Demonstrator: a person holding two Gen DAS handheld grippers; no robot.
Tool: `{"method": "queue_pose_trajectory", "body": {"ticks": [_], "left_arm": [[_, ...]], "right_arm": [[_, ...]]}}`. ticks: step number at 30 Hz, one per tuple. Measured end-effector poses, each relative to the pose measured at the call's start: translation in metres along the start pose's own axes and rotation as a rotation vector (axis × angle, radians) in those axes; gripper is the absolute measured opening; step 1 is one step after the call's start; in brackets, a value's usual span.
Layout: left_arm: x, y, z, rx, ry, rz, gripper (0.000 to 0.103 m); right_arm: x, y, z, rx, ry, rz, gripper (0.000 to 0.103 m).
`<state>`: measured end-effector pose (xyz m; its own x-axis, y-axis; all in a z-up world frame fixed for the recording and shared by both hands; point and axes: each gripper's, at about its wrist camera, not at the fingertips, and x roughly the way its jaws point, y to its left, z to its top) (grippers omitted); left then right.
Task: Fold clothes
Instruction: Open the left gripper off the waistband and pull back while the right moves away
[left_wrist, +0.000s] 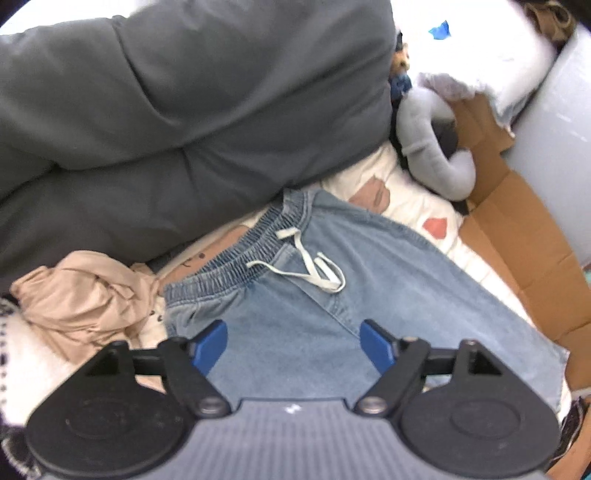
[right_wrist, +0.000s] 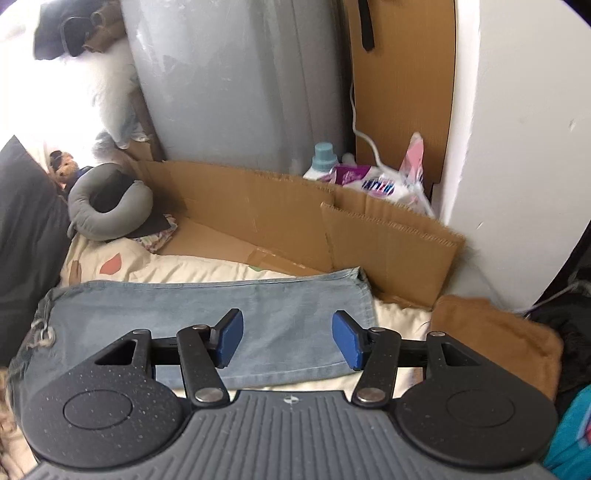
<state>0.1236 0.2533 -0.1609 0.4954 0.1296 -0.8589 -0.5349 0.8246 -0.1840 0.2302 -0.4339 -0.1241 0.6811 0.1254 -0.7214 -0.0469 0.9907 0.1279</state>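
Across the cream bedding (left_wrist: 402, 199) a pair of light blue denim trousers (left_wrist: 369, 280) lies flat, folded lengthwise, its elastic waistband next to a big dark grey duvet (left_wrist: 184, 110) that fills the upper left of the left wrist view. Flattened brown cardboard (right_wrist: 258, 214) lines the far side of the bed, against a grey wall. Seen from the right wrist, the trouser legs (right_wrist: 221, 306) stretch across the bedding and the hem ends just before the cardboard. A crumpled beige garment (left_wrist: 81, 295) sits beside the waistband, and a grey neck pillow (right_wrist: 107, 206) rests near the bed's corner. A white drawstring (left_wrist: 314, 269) lies loose over the waistband. Both tools hang above the denim without touching it: the left gripper (left_wrist: 293, 347) has its blue pads spread wide with nothing between them, and the right gripper (right_wrist: 287, 339) is likewise spread and empty.
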Motion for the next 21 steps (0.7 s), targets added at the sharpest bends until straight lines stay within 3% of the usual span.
{"method": "queue_pose_trajectory", "body": {"ticks": [11,15,21], "left_arm": [[-0.062,0.017,-0.017,-0.039,-0.024,-0.012,0.083],[-0.075,0.020,-0.025,-0.056,-0.034,-0.069,0.088],[-0.088,0.020,-0.037,-0.047,-0.041,-0.076,0.088]], "right_arm": [[-0.093,-0.036,-0.002,-0.094,0.004,-0.001,0.061],[-0.121,-0.040,-0.021,-0.111,0.014,0.019,0.062],[-0.153,-0.048,-0.066,-0.106,0.040,0.057,0.062]]}}
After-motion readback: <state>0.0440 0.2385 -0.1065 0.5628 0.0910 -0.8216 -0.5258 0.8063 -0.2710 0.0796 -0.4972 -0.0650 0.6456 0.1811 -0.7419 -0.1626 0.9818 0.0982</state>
